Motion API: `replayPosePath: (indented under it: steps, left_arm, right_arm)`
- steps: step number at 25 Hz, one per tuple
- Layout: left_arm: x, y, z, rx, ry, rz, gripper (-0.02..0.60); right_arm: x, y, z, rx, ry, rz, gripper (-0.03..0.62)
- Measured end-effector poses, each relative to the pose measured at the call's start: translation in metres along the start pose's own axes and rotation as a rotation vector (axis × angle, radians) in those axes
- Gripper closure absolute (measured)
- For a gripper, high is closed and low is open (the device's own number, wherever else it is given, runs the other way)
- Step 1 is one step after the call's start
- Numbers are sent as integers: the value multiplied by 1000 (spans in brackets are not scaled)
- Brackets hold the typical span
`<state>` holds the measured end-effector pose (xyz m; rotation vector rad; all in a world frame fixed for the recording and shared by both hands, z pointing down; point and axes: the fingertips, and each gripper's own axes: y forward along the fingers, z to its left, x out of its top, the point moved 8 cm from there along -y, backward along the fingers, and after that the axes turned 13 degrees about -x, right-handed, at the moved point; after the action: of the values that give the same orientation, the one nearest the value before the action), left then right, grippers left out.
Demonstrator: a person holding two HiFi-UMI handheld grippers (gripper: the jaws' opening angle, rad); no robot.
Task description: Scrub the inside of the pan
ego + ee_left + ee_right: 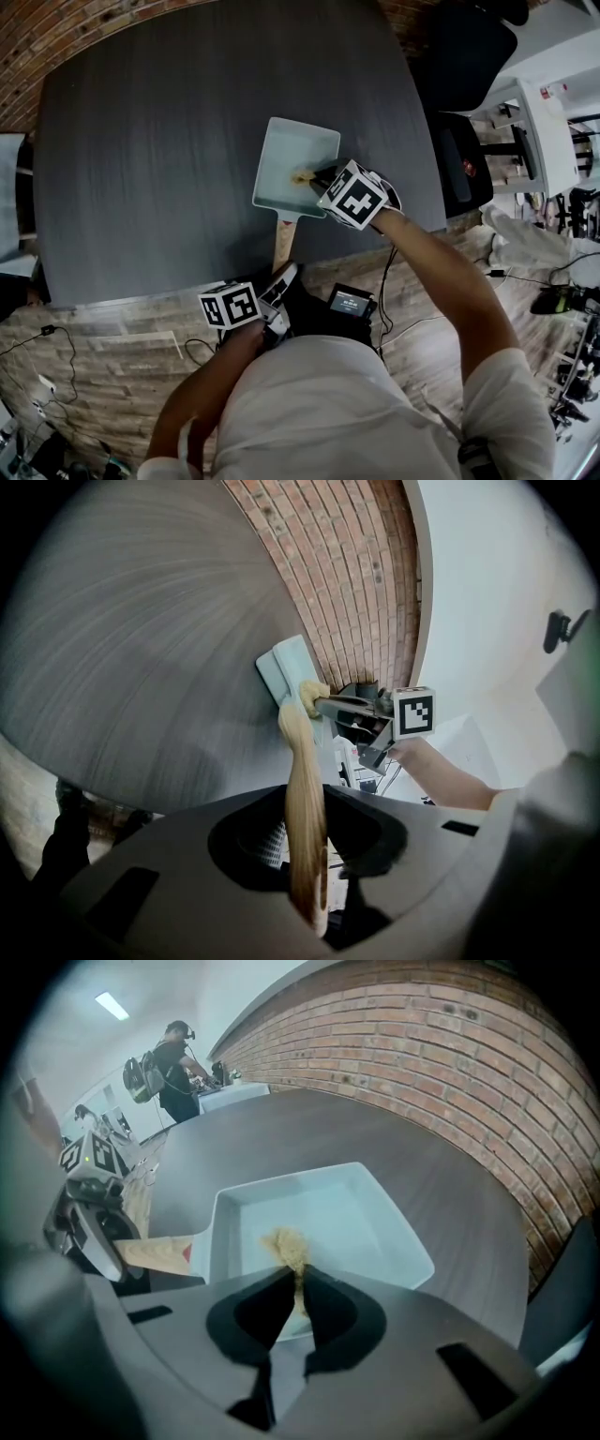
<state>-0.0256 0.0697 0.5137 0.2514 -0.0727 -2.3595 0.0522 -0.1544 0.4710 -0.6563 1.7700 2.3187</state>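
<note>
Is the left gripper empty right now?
No, the left gripper is shut on the wooden handle, which runs between its jaws.

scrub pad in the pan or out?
In. The tan fibrous scrub pad, pinched in the right gripper, sits within the raised walls of the pale blue square pan, down at its floor.
</note>
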Motion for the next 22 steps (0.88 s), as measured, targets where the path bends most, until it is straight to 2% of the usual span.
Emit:
replayPosePath:
  steps: [12, 22]
  left_arm:
    - [-2, 0, 0, -2, -1, -12, 472]
    - [1, 0, 0, -8, -11, -7, 472]
  right_arm:
    - [-11, -12, 27, 151, 79, 50, 557]
    - [-16, -15, 28, 302, 272, 68, 557]
